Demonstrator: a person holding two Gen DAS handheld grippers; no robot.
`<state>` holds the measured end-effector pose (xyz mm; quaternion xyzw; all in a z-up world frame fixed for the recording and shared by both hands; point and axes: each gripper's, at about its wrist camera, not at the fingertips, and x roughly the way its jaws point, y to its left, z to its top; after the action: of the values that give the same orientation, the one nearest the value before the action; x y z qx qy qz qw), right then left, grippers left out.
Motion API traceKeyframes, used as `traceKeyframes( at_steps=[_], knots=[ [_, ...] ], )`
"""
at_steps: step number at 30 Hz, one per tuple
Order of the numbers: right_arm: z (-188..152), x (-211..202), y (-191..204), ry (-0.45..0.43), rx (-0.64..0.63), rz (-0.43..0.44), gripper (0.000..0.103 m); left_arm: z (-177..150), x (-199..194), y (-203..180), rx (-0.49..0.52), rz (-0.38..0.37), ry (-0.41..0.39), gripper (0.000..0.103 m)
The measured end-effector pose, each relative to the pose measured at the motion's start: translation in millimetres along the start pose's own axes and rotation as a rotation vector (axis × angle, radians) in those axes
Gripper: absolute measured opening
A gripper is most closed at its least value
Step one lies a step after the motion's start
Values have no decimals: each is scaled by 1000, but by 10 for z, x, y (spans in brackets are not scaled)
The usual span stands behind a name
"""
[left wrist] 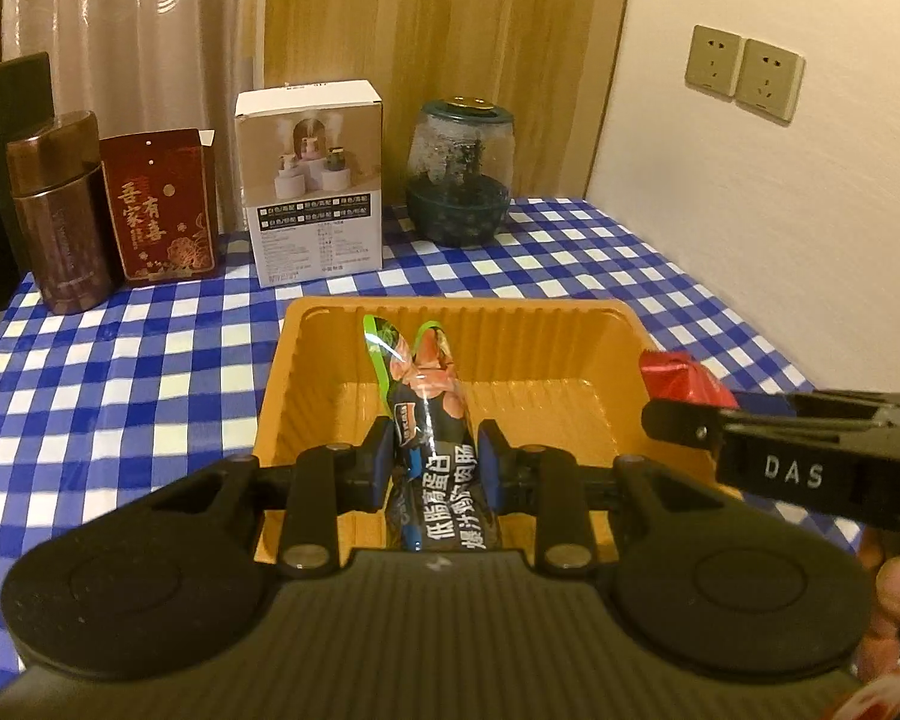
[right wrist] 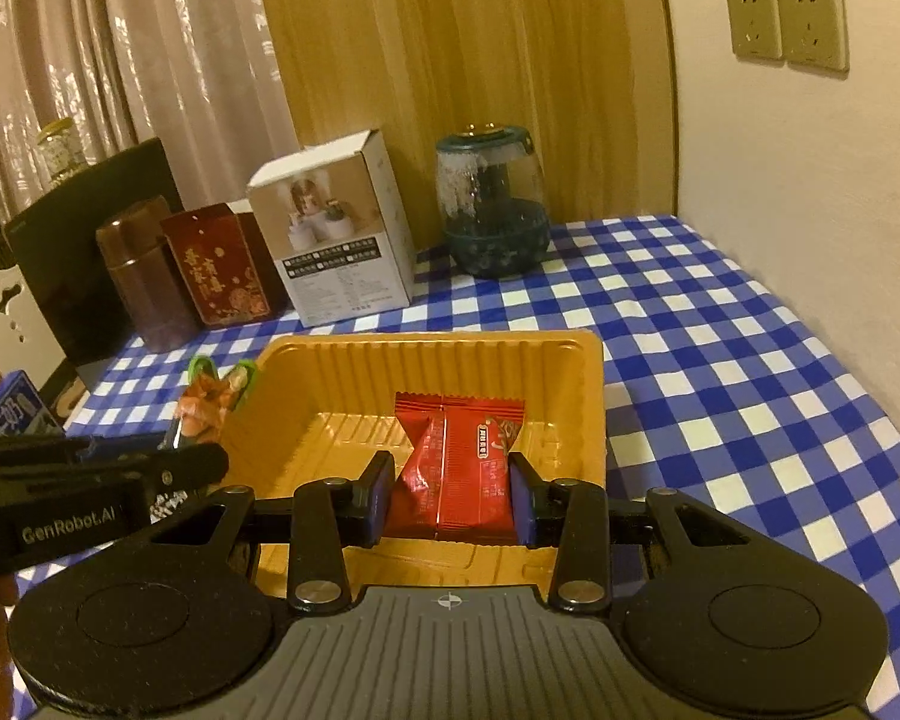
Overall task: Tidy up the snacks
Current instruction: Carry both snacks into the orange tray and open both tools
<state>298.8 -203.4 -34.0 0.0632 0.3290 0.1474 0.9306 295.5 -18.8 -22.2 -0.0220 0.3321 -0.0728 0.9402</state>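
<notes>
Both grippers are chunky matte black: left gripper (left wrist: 431, 456) and right gripper (right wrist: 450, 495) each have blue pads on the fingers (left wrist: 380, 457), silver rivets, two round discs, a ribbed grey base, white "DAS" and "GenRobot.AI" lettering

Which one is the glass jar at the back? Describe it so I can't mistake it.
On the blue-and-white checked tablecloth, look past the orange plastic tray to the back row. The rounded clear glass jar with dark green base and lid stands furthest right, beside the white cardboard box; it alone is see-through.
</notes>
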Motion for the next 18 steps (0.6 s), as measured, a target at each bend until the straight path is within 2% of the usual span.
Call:
traceKeyframes(
  at_steps=[10,18],
  knots=[
    [25,345,-92,48,25,-7,40,1,375,74,-11,-18,47,27],
    [-6,449,-137,65,27,-19,40,9,523,101,-24,-17,63,27]
  ],
)
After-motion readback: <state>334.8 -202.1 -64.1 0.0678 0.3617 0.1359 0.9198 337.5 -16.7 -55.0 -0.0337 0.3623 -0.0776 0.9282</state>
